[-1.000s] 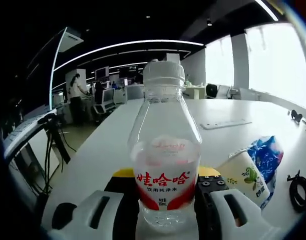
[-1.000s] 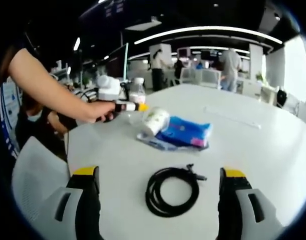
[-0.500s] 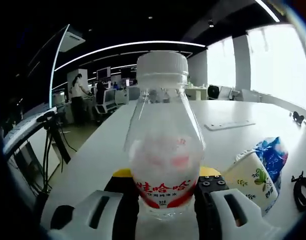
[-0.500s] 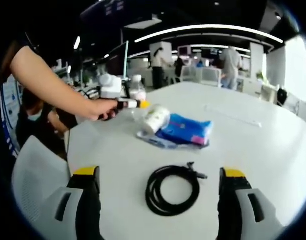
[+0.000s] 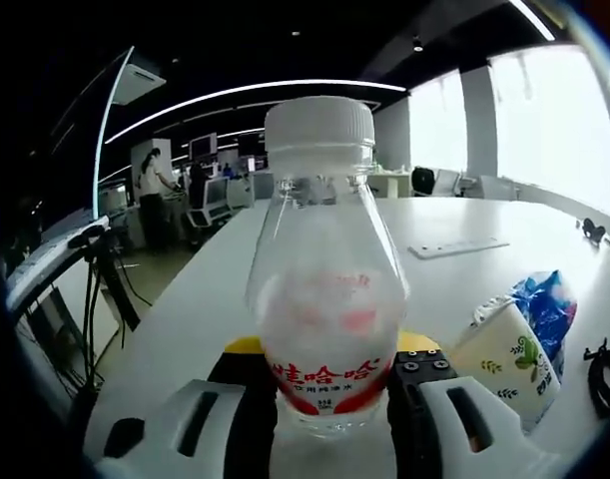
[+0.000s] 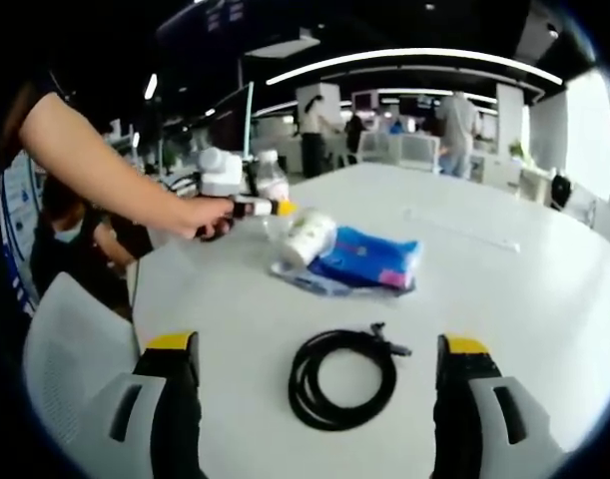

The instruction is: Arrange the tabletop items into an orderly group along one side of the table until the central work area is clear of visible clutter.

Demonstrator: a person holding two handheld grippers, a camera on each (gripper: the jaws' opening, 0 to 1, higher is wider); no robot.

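Your left gripper (image 5: 329, 419) has pale grey moulded jaws with slotted openings, black inner blocks dotted with small screws, and yellow caps at the tips. Your right gripper (image 6: 319, 399) matches it: grey jaws, black inner faces, yellow tips. Your arm (image 6: 95, 170) is bare to above the elbow.

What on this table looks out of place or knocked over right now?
The paper cup lies tipped on its side, resting against the blue packet instead of standing. The black cable sits coiled loose in the middle of the table. The water bottle is upright between the left gripper's jaws.
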